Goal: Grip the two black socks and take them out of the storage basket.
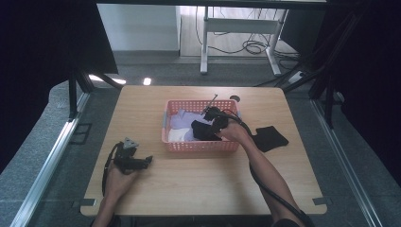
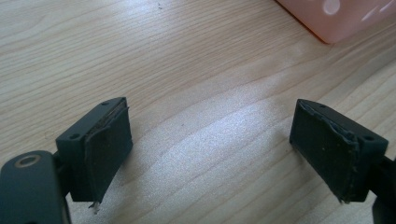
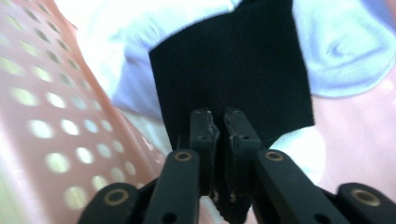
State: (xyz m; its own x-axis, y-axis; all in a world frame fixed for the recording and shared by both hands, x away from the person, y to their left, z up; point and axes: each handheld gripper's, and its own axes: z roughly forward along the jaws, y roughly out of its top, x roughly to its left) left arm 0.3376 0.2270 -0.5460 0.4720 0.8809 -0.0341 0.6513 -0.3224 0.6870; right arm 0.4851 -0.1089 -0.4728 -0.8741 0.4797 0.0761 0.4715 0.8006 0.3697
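A pink perforated basket (image 1: pixel 201 146) stands at the table's middle, holding lilac and white cloths (image 1: pixel 184 119) and a black cloth (image 1: pixel 203 130). My right gripper (image 1: pixel 213 124) reaches into the basket from the right. In the right gripper view its jaws (image 3: pixel 220 116) are shut on the near edge of the black cloth (image 3: pixel 233 70), which lies over pale lilac fabric (image 3: pixel 336 56) beside the basket wall (image 3: pixel 46 116). My left gripper (image 1: pixel 149 160) rests on the table left of the basket, held in a hand. It stands open (image 2: pixel 210 140) over bare wood, with nothing between its pads.
A second black cloth (image 1: pixel 269 138) lies flat on the table to the right of the basket. A corner of the basket (image 2: pixel 336 23) shows in the left gripper view. Bare wood spreads across the front of the table (image 1: pixel 198 189).
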